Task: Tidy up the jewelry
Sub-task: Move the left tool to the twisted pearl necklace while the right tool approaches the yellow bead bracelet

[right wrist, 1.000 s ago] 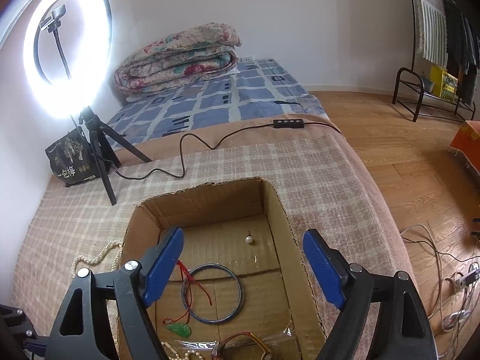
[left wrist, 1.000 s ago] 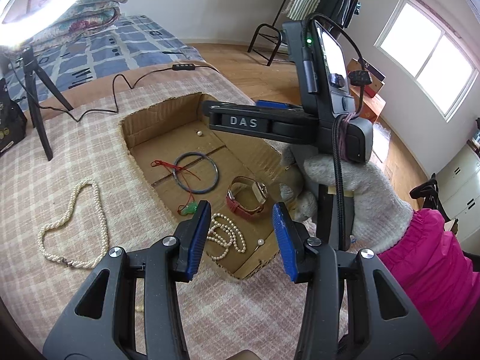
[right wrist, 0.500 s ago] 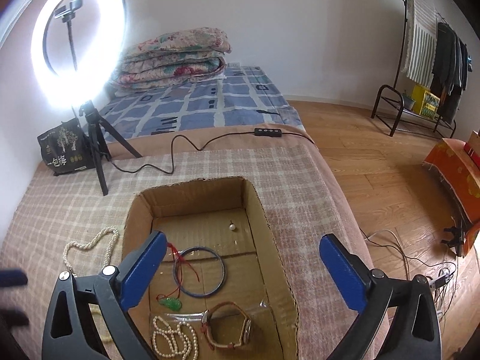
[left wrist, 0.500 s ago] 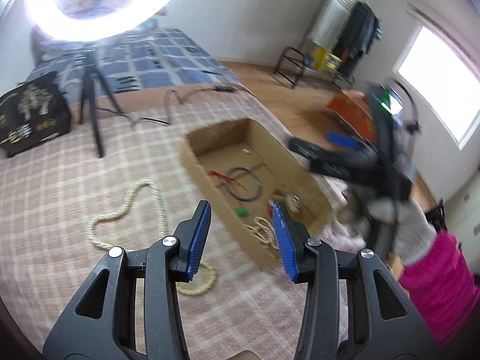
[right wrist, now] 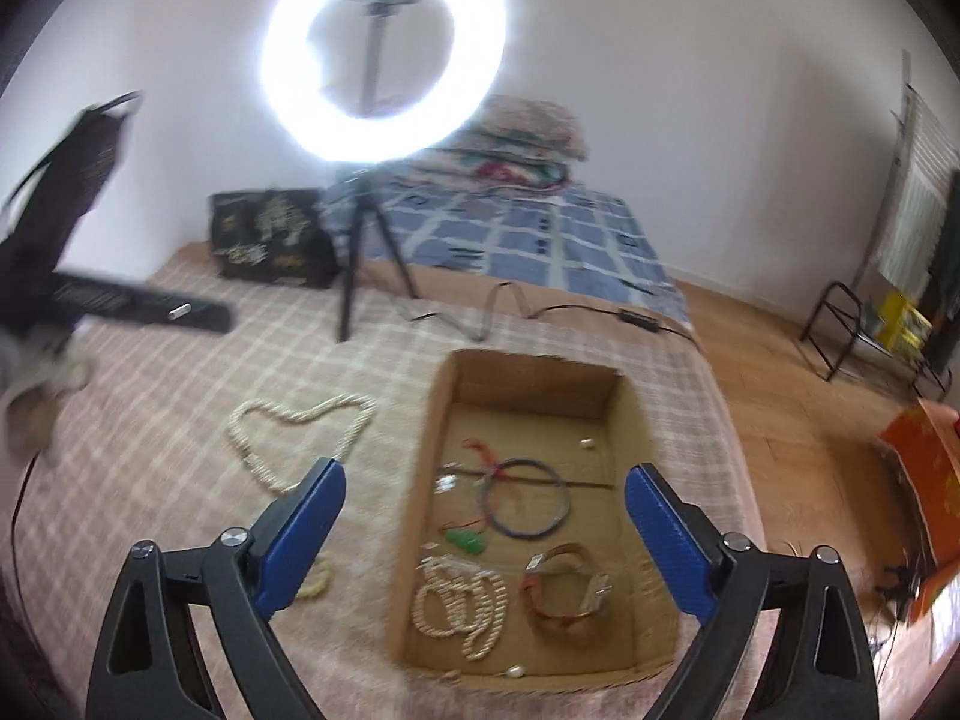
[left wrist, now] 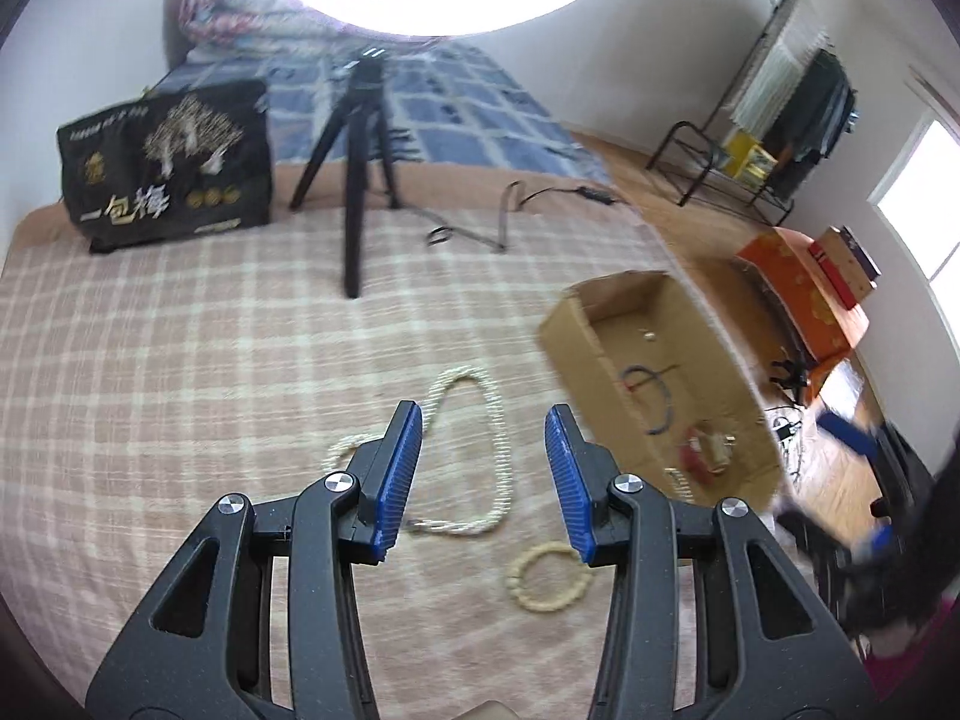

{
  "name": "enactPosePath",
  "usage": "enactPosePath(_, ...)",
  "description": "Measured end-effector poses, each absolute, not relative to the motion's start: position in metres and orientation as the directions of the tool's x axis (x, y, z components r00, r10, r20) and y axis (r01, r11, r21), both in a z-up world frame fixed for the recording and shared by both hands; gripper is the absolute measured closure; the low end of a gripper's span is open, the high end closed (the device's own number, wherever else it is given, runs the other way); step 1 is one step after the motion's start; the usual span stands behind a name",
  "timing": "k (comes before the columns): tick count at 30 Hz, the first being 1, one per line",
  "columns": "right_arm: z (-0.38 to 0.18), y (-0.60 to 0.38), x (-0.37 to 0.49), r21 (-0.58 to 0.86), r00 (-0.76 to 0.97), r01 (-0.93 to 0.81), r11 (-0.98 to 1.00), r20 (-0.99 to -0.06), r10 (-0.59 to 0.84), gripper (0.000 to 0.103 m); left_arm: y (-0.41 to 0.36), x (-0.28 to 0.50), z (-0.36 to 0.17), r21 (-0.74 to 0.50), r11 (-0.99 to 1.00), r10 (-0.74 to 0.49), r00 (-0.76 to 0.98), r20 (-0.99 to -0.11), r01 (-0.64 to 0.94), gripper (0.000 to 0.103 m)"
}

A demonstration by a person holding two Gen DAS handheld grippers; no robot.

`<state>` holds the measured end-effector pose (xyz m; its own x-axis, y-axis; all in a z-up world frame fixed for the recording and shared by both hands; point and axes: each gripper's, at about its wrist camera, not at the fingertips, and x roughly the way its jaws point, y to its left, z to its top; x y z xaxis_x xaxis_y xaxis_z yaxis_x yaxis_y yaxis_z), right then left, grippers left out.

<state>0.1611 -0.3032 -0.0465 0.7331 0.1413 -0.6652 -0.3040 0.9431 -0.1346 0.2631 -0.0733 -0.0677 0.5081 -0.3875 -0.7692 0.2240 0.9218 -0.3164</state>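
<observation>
Left gripper [left wrist: 483,474], released and empty, is lining up over the pearl necklace [left wrist: 480,456] on the bed [left wrist: 150,360]; right gripper [right wrist: 483,537], closing slightly, empty, is hovering above the box [right wrist: 432,420].

Pink plaid blanket [left wrist: 180,360]; cream necklace [left wrist: 498,450]; brown box [right wrist: 432,450].

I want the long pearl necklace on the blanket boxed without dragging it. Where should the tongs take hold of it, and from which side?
Take the long pearl necklace on its straight single strand beside the cardboard box, coming from above with the left tongs open across the strand. It lies flat in an open loop on the checked blanket, so only a top-down pinch gets pads on both sides.
</observation>
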Motion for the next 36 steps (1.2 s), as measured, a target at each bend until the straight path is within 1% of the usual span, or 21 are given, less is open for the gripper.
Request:
enactPosePath(2,-0.053,-0.285,0.152,-0.121,0.695,-0.369,0.922,-0.694,0.187,0.021,-0.068,0.266,-0.074,-0.311,0.927,-0.375,0.505,-0.777,0.209,0.060)
enactPosePath(8,-0.074,-0.248,0.136,-0.092,0.616,-0.461,0.883,-0.749,0.244,0.031,-0.060,0.274,-0.091,-0.274,0.939,-0.342,0.479,-0.808,0.207,0.060)
enactPosePath(10,-0.083,-0.242,0.130,-0.084,0.590,-0.486,0.870,-0.766,0.255,0.032,-0.057,0.277,-0.096,-0.268,0.941,-0.335,0.470,-0.817,0.205,0.060)
enactPosePath(14,-0.104,-0.228,0.126,-0.067,0.518,-0.552,0.831,-0.808,0.279,0.045,-0.048,0.283,-0.112,-0.273,0.947,-0.322,0.443,-0.837,0.171,0.060)
enactPosePath(17,-0.114,-0.221,0.124,-0.049,0.483,-0.576,0.816,-0.826,0.291,0.045,-0.045,0.286,-0.123,-0.273,0.950,-0.312,0.425,-0.850,0.151,0.060)
enactPosePath(24,-0.139,-0.206,0.138,0.011,0.385,-0.626,0.780,-0.865,0.322,0.057,-0.043,0.294,-0.143,-0.281,0.950,-0.311,0.383,-0.870,0.133,0.060)
enactPosePath(25,-0.144,-0.204,0.141,0.018,0.372,-0.631,0.776,-0.870,0.322,0.057,-0.043,0.295,-0.145,-0.283,0.950,-0.312,0.379,-0.871,0.132,0.060)
enactPosePath(27,-0.150,-0.200,0.145,0.015,0.359,-0.640,0.768,-0.878,0.316,0.059,-0.043,0.297,-0.150,-0.286,0.950,-0.313,0.368,-0.875,0.128,0.060)
enactPosePath(29,-0.156,-0.196,0.148,0.010,0.344,-0.651,0.759,-0.888,0.306,0.064,-0.044,0.299,-0.155,-0.276,0.952,-0.305,0.360,-0.882,0.129,0.060)
enactPosePath(36,-0.167,-0.189,0.157,-0.006,0.322,-0.673,0.739,-0.902,0.286,0.064,-0.044,0.306,-0.170,-0.268,0.955,-0.295,0.335,-0.895,0.124,0.060)
